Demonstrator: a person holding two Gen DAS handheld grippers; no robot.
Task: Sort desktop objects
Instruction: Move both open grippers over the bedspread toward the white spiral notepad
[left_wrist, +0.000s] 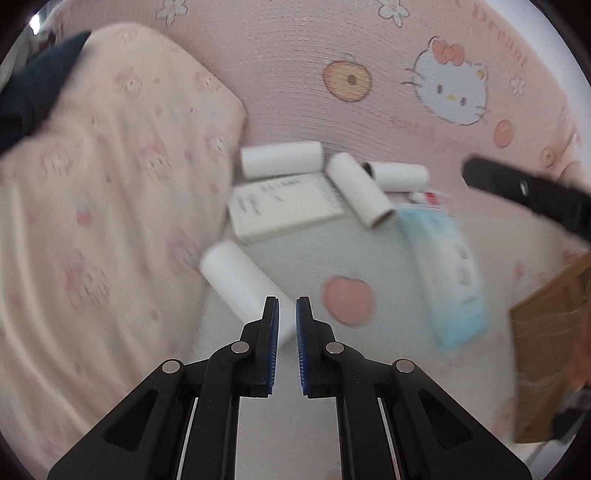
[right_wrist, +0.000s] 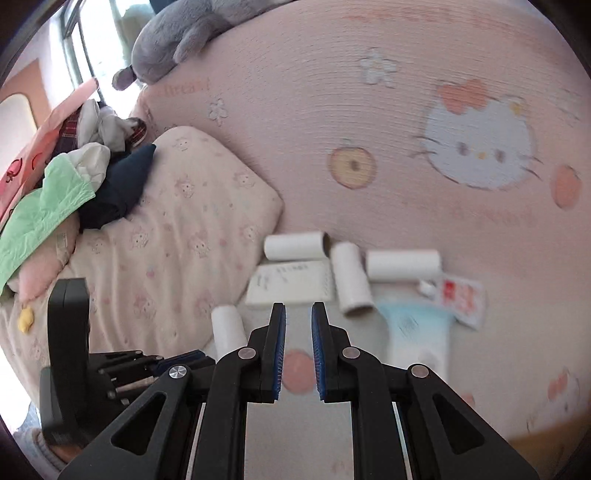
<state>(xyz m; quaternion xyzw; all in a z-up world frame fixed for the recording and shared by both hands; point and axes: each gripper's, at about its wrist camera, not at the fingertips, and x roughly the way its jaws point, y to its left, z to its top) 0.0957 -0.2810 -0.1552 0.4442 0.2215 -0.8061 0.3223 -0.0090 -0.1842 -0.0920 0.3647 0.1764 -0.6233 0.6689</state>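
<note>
Several white paper rolls lie on the pale mat: one (left_wrist: 282, 159) behind a white booklet (left_wrist: 284, 206), one slanted (left_wrist: 360, 194), one further right (left_wrist: 400, 176), one nearest (left_wrist: 242, 284). A light-blue pack (left_wrist: 448, 273) lies to the right, a red-and-white packet (right_wrist: 461, 295) behind it. My left gripper (left_wrist: 287, 301) hovers beside the nearest roll, jaws nearly together with nothing between them. My right gripper (right_wrist: 298, 306) hangs above the mat in front of the booklet (right_wrist: 291, 282), shut and empty. The scene is blurred.
A cream pillow (left_wrist: 110, 184) lies on the left, a pink cat-print blanket (left_wrist: 369, 55) behind. A brown cardboard box (left_wrist: 546, 350) stands at the right. Clothes (right_wrist: 66, 177) and a grey plush toy (right_wrist: 177, 40) lie beyond the pillow.
</note>
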